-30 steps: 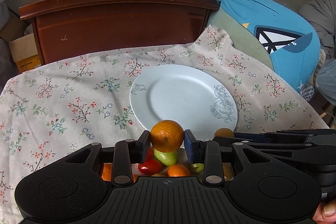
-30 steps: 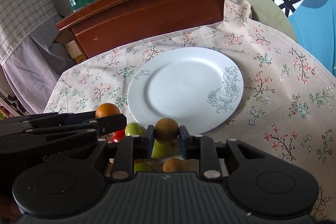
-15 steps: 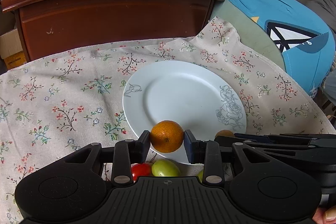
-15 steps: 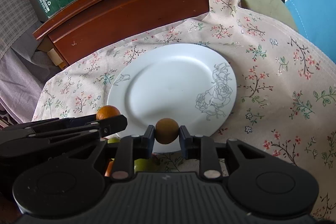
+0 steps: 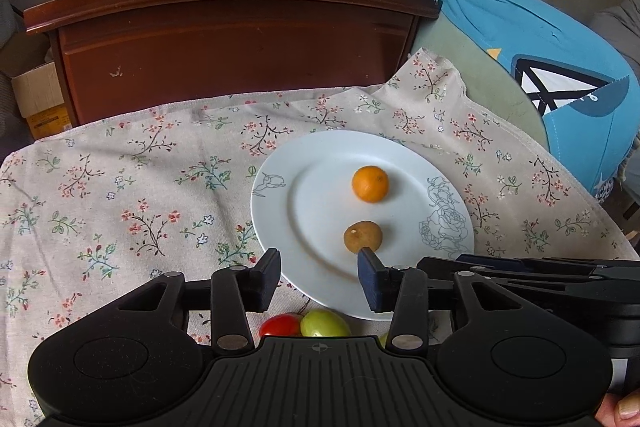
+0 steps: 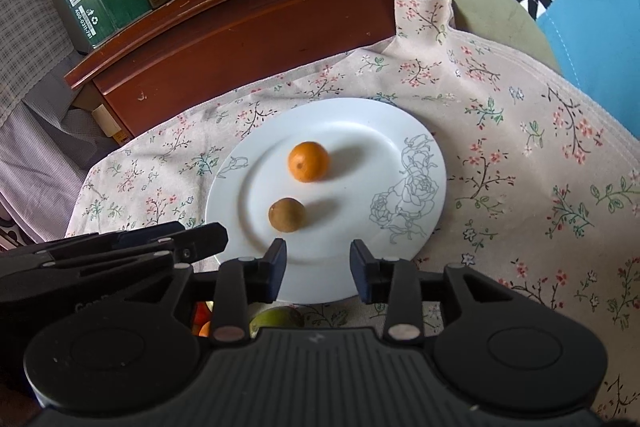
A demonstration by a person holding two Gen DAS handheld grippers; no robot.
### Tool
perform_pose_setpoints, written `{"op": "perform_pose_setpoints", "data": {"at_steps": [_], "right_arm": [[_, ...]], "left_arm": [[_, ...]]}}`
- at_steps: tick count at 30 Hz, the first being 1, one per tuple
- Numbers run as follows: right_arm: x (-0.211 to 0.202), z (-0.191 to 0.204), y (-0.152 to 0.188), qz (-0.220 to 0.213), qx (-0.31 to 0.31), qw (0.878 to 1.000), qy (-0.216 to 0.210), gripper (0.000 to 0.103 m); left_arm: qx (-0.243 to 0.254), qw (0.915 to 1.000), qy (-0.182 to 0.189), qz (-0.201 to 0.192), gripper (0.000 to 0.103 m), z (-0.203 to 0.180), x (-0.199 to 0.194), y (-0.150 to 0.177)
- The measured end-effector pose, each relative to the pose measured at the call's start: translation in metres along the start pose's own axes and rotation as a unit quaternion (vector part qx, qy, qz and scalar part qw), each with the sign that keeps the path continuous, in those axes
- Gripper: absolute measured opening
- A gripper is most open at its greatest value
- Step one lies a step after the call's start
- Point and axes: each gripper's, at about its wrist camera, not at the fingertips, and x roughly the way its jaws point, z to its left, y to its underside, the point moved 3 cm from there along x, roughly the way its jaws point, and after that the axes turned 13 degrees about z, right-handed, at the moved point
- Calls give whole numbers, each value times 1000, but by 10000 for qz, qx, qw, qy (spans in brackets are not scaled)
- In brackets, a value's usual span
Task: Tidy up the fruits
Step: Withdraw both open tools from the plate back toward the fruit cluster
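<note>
2 fruits freshly set down: orange [image 5: 370,183] at 12 o'clock of brown fruit [image 5: 362,236] on the plate [image 5: 316,279]; left gripper [image 5: 319,277] and right gripper [image 6: 318,269] jaws just opened, released, empty.

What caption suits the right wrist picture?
Open right gripper above a plate holding an orange and a brown fruit.

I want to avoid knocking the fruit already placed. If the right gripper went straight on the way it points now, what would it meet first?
Probably the brown fruit on the plate. It sits just ahead of the open right gripper, slightly toward its left finger; depth is uncertain. The orange lies further on.
</note>
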Motion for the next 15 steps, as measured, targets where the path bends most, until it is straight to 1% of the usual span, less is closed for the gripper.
{"op": "perform_pose_setpoints", "data": {"at_steps": [2,5,7,9,13,15], "right_arm": [[-1,0,0,-8,-25,10000,1,37],[-2,0,1,8,-38,10000,-37,42],[-3,0,2,3,-77,10000,-33,42],[-4,0,4,19,-112,9999,-33,42],[-10,4,11,86,-235,9996,-144,42],[-16,6,16,66,-324,9993,-176,44]], "left_arm": [[5,10000,-30,-21,50,2,-3,1],[-58,9999,-124,-34,50,8,-12,2],[-134,9998,-175,-22,53,14,-18,3],[-228,9995,-229,-24,59,21,-24,5],[-305,9989,-332,137,61,31,-34,13],[-408,9983,-364,180,61,37,-39,20]]}}
